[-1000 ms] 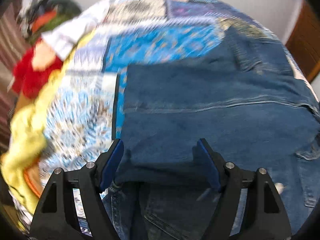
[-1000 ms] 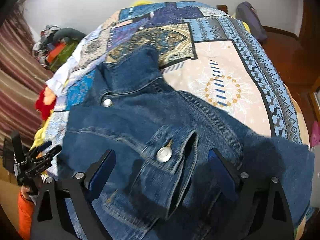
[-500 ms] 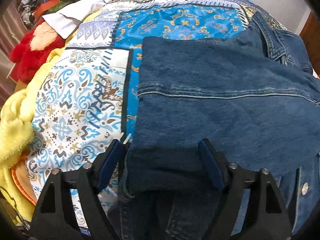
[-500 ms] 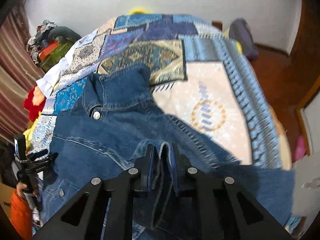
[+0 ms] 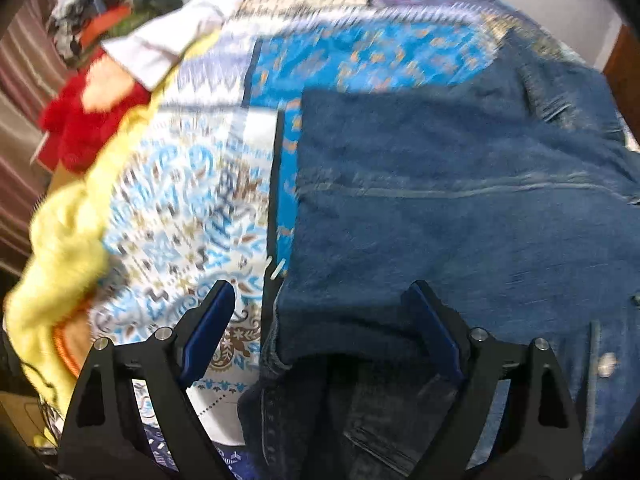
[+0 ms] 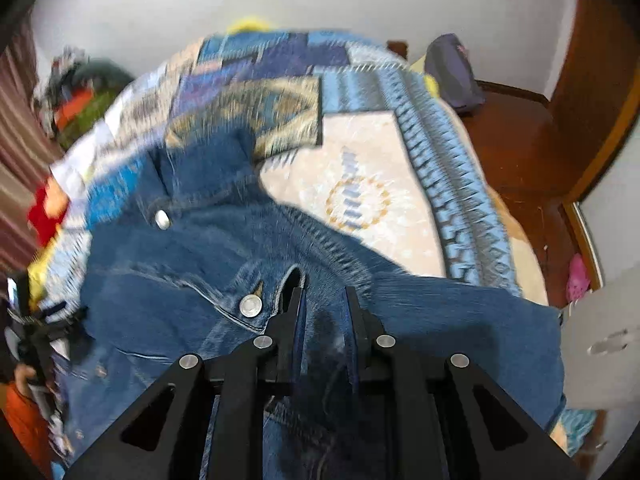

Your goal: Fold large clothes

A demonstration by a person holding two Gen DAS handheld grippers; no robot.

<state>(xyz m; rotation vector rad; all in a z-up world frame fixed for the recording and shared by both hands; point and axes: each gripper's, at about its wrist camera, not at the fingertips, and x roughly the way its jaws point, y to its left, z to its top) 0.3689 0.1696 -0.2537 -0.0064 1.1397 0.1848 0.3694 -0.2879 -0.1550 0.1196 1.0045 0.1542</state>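
Observation:
A blue denim jacket (image 5: 460, 208) lies spread on a patchwork bedspread (image 5: 180, 220), with one sleeve folded across its body. My left gripper (image 5: 320, 292) hangs over the jacket's left edge. Its jaws are opening; the denim edge lies between them and neither pad presses on it. In the right wrist view the jacket (image 6: 168, 304) shows its collar and metal buttons. My right gripper (image 6: 324, 292) is shut on a raised fold of denim beside the chest pocket.
Red (image 5: 80, 128), yellow (image 5: 60, 248) and white (image 5: 160, 44) clothes are heaped along the bed's left side. Bare bedspread (image 6: 360, 184) lies beyond the jacket. A dark backpack (image 6: 452, 72) sits by the far wall on the wooden floor (image 6: 520, 152).
My right gripper closed on the denim fold by the chest pocket and lifted it. My left gripper's jaws spread wider, and its left finger now stands off the sleeve over the bedspread.

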